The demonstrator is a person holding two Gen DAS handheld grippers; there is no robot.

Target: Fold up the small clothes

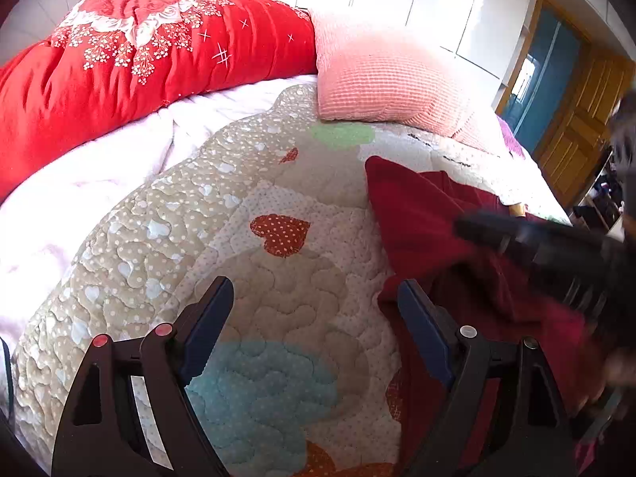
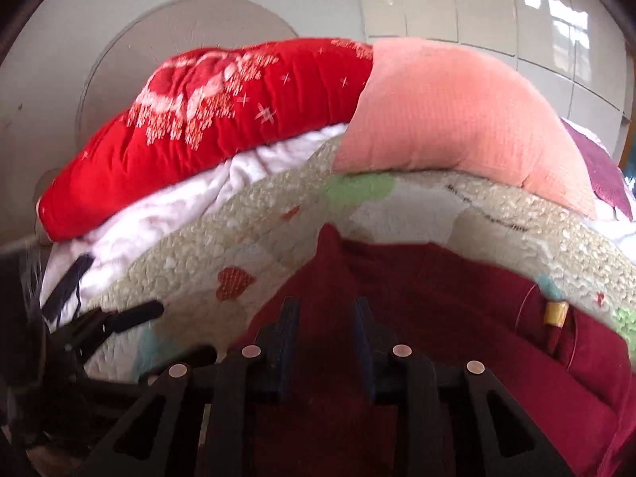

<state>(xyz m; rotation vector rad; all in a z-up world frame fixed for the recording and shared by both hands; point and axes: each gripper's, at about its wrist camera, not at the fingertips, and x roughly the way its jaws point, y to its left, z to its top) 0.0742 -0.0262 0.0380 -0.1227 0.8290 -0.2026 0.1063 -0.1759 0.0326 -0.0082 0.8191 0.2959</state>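
A dark red garment [image 1: 433, 230] lies spread on the quilted heart-pattern blanket [image 1: 278, 278], at the right in the left wrist view. My left gripper [image 1: 314, 298] is open and empty, low over the blanket, its right finger at the garment's left edge. My right gripper [image 2: 326, 310] is over the garment [image 2: 437, 302], jaws narrowly apart with red cloth showing between them; a small yellow tag [image 2: 555, 313] shows at the right. The right gripper also shows blurred in the left wrist view [image 1: 516, 234].
A red floral duvet [image 1: 139, 59] and a pink pillow [image 1: 381, 75] lie at the far side of the bed. White bedding [image 1: 99, 171] lies left. A wooden door [image 1: 584, 119] stands at the right.
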